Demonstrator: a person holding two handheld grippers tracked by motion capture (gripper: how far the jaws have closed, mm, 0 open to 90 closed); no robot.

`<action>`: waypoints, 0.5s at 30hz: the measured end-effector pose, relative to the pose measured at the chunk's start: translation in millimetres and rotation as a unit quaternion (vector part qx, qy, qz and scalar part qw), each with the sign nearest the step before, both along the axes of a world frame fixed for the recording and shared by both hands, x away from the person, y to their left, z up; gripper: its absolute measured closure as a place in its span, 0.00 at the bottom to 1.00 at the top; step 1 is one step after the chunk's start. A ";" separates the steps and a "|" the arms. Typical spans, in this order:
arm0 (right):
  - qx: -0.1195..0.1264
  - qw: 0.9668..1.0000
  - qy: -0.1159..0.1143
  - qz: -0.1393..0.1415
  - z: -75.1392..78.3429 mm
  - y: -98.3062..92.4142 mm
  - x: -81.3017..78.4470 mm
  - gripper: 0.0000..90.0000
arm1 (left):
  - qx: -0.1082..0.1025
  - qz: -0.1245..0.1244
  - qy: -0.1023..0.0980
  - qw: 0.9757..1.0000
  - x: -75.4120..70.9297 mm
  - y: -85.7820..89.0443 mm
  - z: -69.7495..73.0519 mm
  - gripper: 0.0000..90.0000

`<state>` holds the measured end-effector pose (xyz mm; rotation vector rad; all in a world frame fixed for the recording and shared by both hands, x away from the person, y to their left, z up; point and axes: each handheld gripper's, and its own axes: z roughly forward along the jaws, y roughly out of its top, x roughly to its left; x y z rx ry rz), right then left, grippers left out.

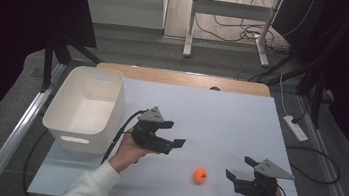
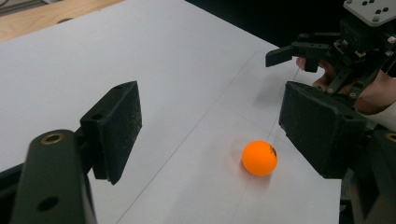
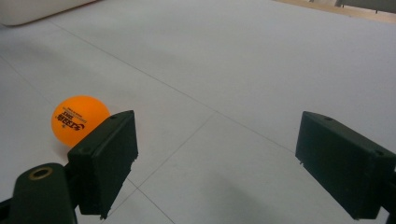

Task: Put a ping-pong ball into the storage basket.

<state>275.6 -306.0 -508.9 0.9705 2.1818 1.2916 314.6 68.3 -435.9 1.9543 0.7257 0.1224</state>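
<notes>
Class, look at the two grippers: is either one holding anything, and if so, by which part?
Nothing is held. The left gripper and right gripper both stand open, and the orange ping-pong ball lies free on the table between them.

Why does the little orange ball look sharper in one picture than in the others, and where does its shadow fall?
In the right gripper view the orange ball is close enough that its black print shows. In the left gripper view the ball looks softer, its print a dark smudge, with a faint shadow on the white table sheet. In the high view the ball is small and the surroundings are dark.
</notes>
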 end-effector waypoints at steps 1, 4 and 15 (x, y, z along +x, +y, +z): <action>-0.001 1.000 0.000 0.000 -0.2 0.0 0.1 0.14 | 0.002 -0.003 0.000 1.000 0.8 -2.2 -1.4 0.25; -0.001 1.000 0.001 0.001 -0.6 -0.7 0.7 0.14 | 0.008 -0.007 0.001 1.000 1.9 -6.4 -4.1 0.25; -0.002 1.000 0.002 0.001 -1.0 -0.8 1.5 0.14 | 0.020 -0.024 0.005 1.000 3.6 -19.2 -12.9 0.25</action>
